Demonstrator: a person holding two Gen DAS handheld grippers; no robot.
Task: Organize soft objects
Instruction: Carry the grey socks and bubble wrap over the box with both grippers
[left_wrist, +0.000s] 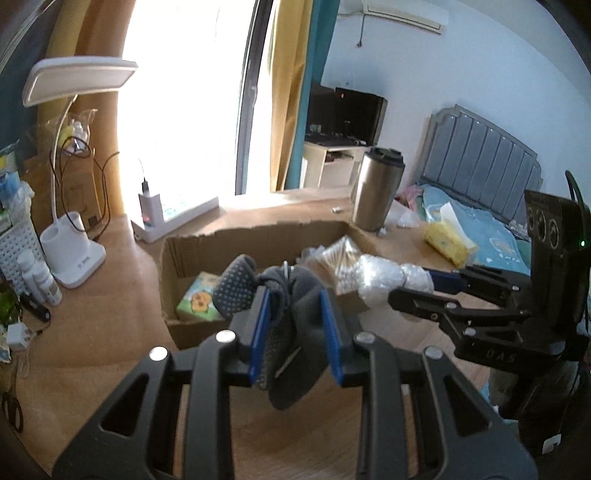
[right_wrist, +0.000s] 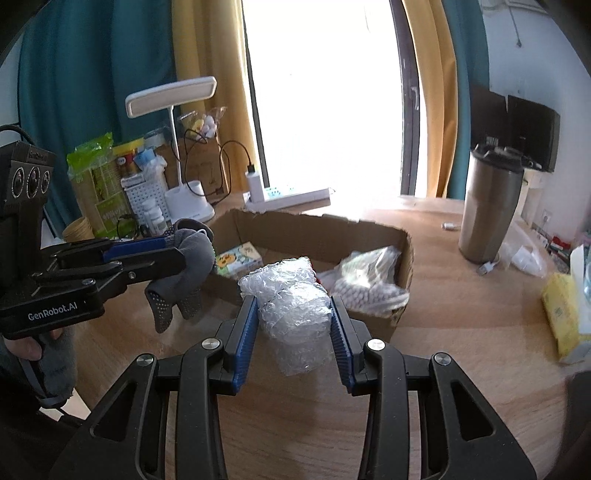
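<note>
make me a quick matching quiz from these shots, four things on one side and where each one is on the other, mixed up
Things:
1. grey sock
2. bubble wrap
3. steel tumbler
4. cartoon tissue pack

Places:
A. standing on the desk, right of the cardboard box
B. lying inside the cardboard box
C. clamped in the left tongs
D. clamped in the right tongs

Pairs: 1-C, 2-D, 3-A, 4-B
</note>
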